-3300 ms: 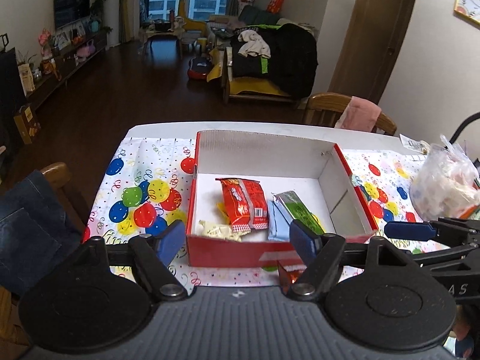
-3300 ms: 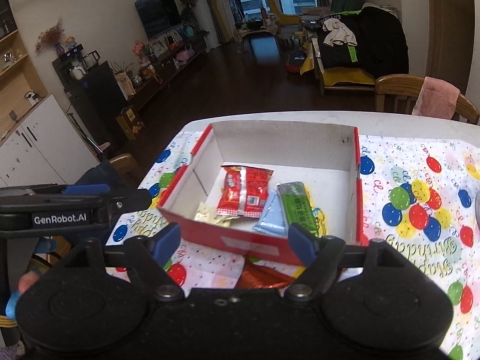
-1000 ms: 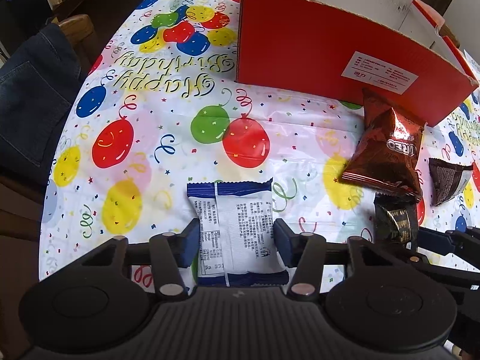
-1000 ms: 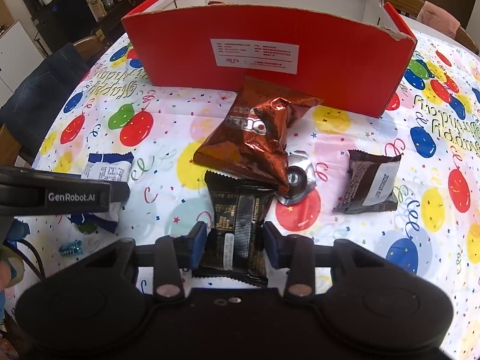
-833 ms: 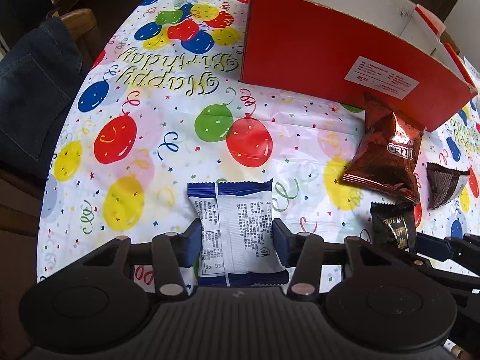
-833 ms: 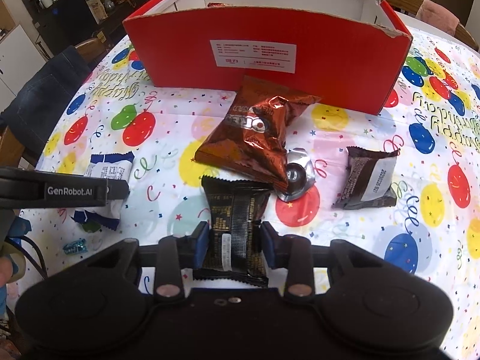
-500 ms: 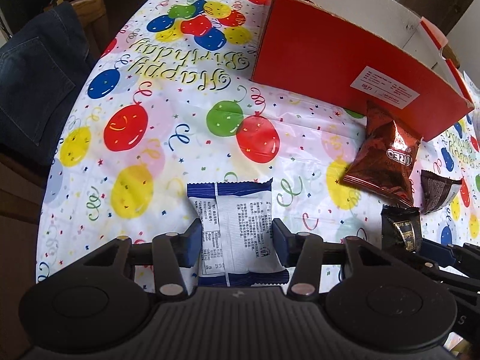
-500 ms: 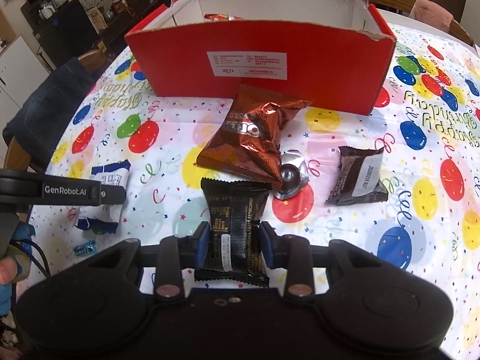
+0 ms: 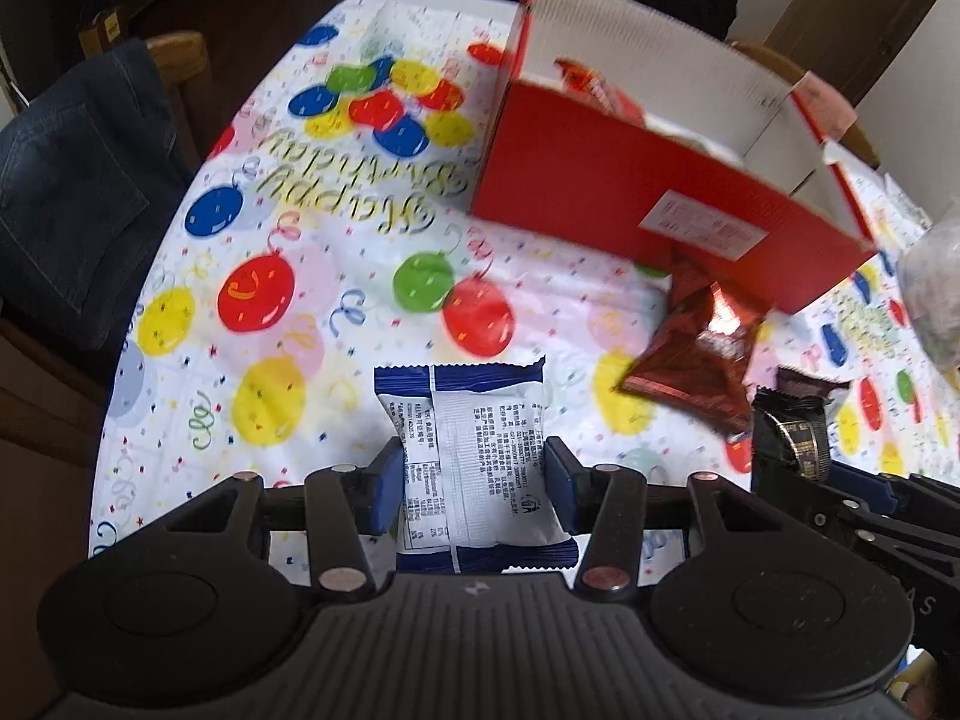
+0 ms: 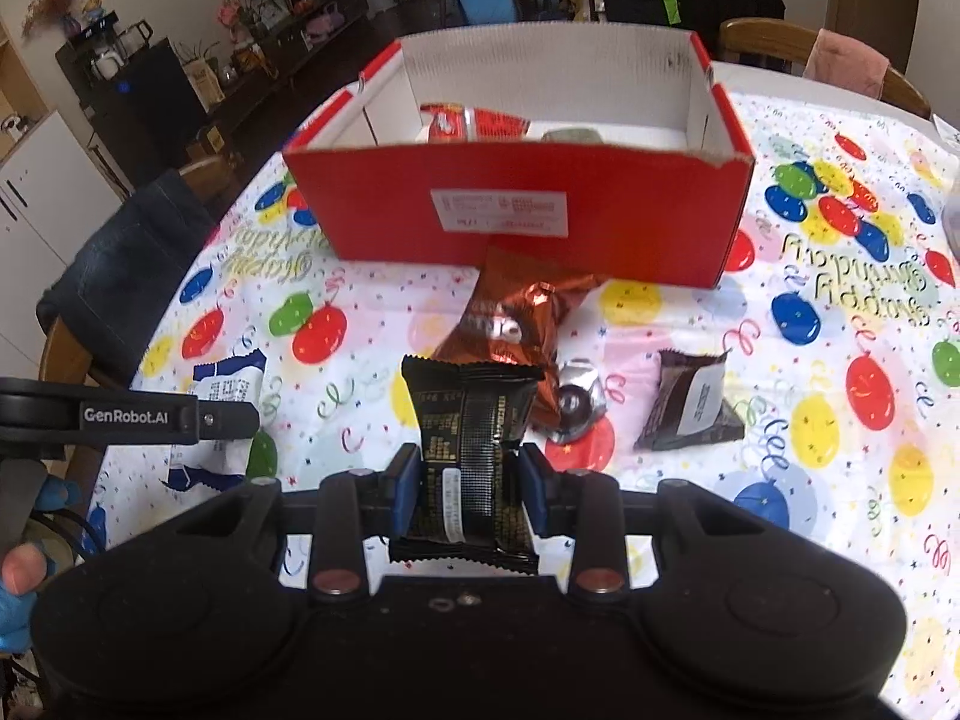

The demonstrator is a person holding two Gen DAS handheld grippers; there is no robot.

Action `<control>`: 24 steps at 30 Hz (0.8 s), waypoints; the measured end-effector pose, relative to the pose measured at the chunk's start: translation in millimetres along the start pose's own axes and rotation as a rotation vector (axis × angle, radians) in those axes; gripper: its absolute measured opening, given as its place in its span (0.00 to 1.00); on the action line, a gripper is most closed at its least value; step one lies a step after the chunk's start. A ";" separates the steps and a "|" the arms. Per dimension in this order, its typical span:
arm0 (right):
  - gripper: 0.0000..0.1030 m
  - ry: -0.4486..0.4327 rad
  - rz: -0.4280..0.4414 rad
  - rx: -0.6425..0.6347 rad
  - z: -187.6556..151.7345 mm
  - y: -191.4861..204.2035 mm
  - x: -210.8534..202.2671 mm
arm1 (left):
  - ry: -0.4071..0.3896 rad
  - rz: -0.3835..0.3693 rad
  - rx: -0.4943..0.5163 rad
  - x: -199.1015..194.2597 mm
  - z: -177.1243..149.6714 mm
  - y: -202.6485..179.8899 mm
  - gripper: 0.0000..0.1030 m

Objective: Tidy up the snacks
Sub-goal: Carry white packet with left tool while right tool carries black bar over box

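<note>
The left gripper [image 9: 469, 483] pinches a white-and-blue snack packet [image 9: 474, 468] between its blue pads, the fingers closed against both sides of the pouch; its back panel of small printed text faces up, with a dark blue crimped edge at the far end. The right gripper [image 10: 469, 495] is clamped the same way on a black snack packet [image 10: 471, 450] printed in gold, its serrated top edge pointing toward the red box [image 10: 516, 216]. Both packets sit above the balloon-patterned birthday tablecloth [image 10: 840, 312], on the near side of the box. Inside the box a red wrapper [image 10: 474, 123] and a greenish one lie on the white floor. On the cloth just before the box lies a shiny brown Oreo bag [image 10: 516, 324], with a crumpled silver wrapper [image 10: 576, 402] beside it and a dark brown packet with a white label [image 10: 690, 402] to the right. Compared with half a second ago, both cameras look from higher up: more of the box's interior shows, the loose snacks appear smaller and farther off, and each packet remains in the same grip.
</note>
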State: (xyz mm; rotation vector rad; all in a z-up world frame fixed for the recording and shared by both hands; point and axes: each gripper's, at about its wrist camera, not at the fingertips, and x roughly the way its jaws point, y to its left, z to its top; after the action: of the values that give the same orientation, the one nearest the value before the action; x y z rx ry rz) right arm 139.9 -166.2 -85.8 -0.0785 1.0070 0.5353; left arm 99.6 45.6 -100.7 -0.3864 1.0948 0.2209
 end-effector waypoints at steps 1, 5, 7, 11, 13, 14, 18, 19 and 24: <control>0.32 -0.010 0.001 0.005 1.6 -0.8 -2.8 | -0.008 -0.003 0.002 -3.0 1.4 -1.7 0.46; 0.32 -0.046 0.002 0.021 7.3 -4.7 -13.3 | -0.037 -0.021 0.008 -14.2 7.4 -8.8 0.46; 0.32 -0.063 0.002 0.029 11.4 -7.3 -18.4 | -0.055 -0.030 0.016 -20.2 11.5 -13.1 0.46; 0.32 -0.102 -0.001 0.040 21.8 -12.6 -28.3 | -0.101 -0.044 0.040 -33.1 22.0 -24.0 0.46; 0.32 -0.126 -0.001 0.044 28.0 -15.0 -33.4 | -0.124 -0.048 0.055 -38.7 27.9 -30.2 0.46; 0.32 -0.136 -0.001 0.044 31.2 -16.2 -35.5 | -0.133 -0.049 0.062 -40.8 30.9 -32.8 0.46; 0.32 -0.174 -0.004 0.042 44.3 -20.9 -42.2 | -0.163 -0.056 0.086 -47.6 42.4 -42.9 0.46; 0.32 -0.182 -0.005 0.041 48.0 -21.9 -43.5 | -0.169 -0.058 0.090 -49.1 45.2 -45.4 0.46; 0.32 -0.213 -0.012 0.028 65.4 -26.6 -47.3 | -0.200 -0.064 0.114 -54.5 58.6 -58.7 0.46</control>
State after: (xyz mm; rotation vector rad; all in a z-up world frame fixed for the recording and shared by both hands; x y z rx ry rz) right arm 183.6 -188.0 -16.2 -0.0022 0.8056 0.5065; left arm 144.5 16.9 -17.0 -0.2903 0.8922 0.1365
